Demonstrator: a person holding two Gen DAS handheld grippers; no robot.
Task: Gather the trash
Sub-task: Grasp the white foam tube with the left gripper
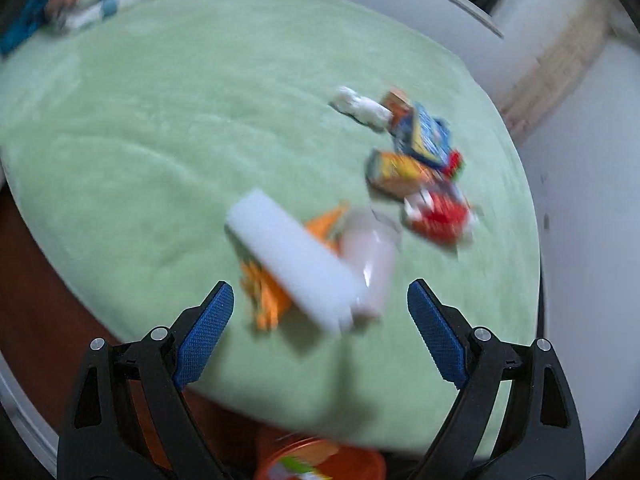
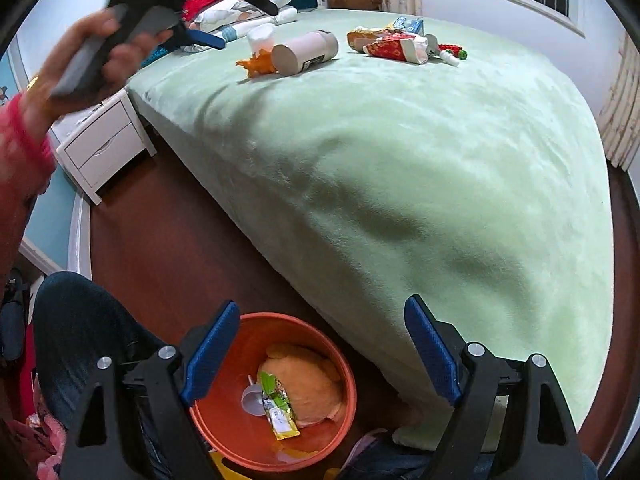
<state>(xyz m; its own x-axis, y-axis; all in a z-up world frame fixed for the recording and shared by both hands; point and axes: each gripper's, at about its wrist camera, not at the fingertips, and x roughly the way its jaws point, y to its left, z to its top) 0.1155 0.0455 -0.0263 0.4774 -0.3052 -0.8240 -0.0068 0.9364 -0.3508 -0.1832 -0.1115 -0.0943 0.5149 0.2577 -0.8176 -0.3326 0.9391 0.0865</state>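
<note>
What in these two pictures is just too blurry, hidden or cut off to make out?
- Left wrist view: motion blur smears the wrappers; their print is unreadable.
- Left wrist view: the orange bin is cut off by the bottom edge.
- Right wrist view: the bin's near side hides behind the right claw.

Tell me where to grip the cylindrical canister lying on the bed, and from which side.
Grip the canister across its round body at mid-length, coming down from above. It lies on its side on the green blanket, its open end facing the orange wrapper, so the curved flanks are the free faces.
</note>
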